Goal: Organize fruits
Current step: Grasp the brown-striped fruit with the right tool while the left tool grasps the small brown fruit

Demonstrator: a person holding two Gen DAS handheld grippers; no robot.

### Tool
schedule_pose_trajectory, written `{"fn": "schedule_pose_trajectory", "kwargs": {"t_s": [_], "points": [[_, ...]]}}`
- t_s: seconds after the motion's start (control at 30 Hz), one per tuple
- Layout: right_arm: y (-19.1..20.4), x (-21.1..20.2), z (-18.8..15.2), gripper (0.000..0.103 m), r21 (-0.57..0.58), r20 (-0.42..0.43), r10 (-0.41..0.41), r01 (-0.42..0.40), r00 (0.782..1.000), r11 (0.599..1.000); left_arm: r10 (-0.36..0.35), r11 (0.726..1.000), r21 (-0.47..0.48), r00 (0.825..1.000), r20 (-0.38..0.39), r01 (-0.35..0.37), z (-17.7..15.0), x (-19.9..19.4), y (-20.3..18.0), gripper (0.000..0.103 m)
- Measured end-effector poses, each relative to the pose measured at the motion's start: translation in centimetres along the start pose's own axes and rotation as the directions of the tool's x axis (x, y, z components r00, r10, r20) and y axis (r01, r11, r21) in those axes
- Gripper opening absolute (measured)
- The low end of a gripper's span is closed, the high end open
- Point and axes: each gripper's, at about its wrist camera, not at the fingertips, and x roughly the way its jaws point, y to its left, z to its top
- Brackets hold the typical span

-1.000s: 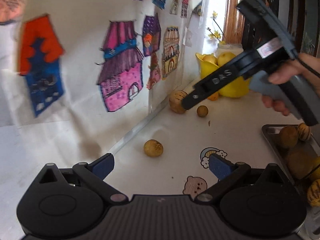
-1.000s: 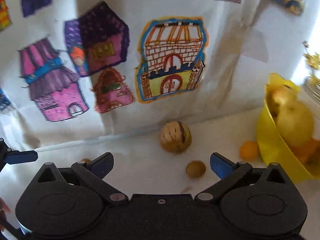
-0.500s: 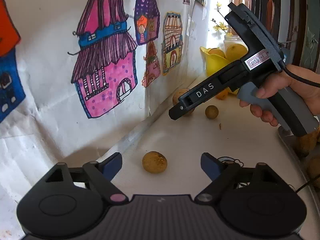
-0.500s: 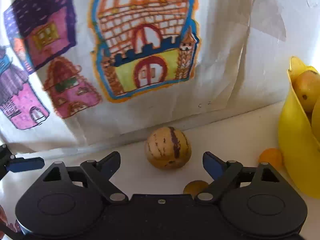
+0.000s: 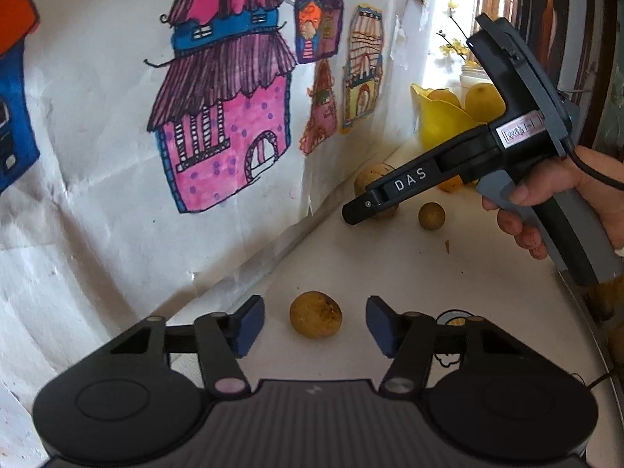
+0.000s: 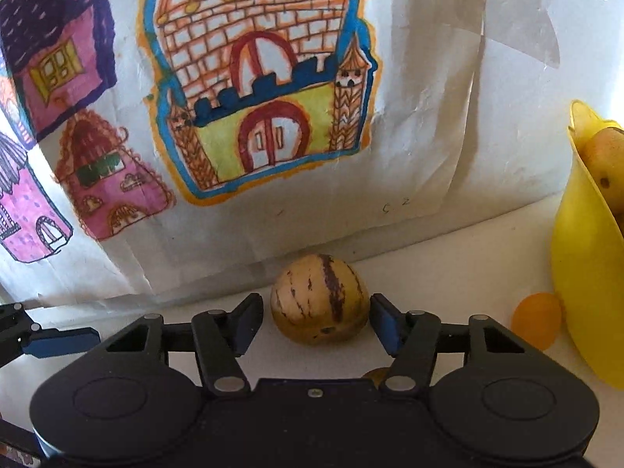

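Straddling a small brown fruit [image 5: 316, 314] on the white tabletop [image 5: 448, 273], my left gripper [image 5: 315, 325] has its fingers spread, not touching it. My right gripper [image 6: 316, 323] is released too, blue pads either side of a striped pepino melon [image 6: 319, 299] lying close to the paper-covered wall [image 6: 429, 136]. A yellow bowl [image 6: 585, 273] of fruit stands to the right, a small orange fruit [image 6: 536, 320] just beside it.

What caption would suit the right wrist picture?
Open right gripper straddles a striped round fruit beside the painted-paper wall, yellow bowl at right.
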Motion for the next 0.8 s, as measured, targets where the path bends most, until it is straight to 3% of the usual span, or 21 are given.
{"fn": "schedule_pose_trajectory", "kwargs": {"t_s": [0.3,0.5,0.8], "points": [[0.2,-0.2,-0.7,0.052,-0.004,0.032,-0.014,0.014,0.999,1.000,-0.005,1.000,-0.023,1.000,-0.004,0.005,-0.1,-0.3,0.5,0.033],[1.0,-0.2,-1.3,0.051,-0.010,0.033,-0.019,0.019,0.999,1.000,-0.004,0.999,-0.051,1.000,-0.006,0.003,-0.1,-0.2,0.5,0.032],[2.5,-2.5,-2.4,0.050,0.071,0.002,0.062,-0.062,0.998,0.996,-0.004,0.997,-0.076,1.000,0.001,0.004,-0.3,-2.3,0.7,0.032]]}}
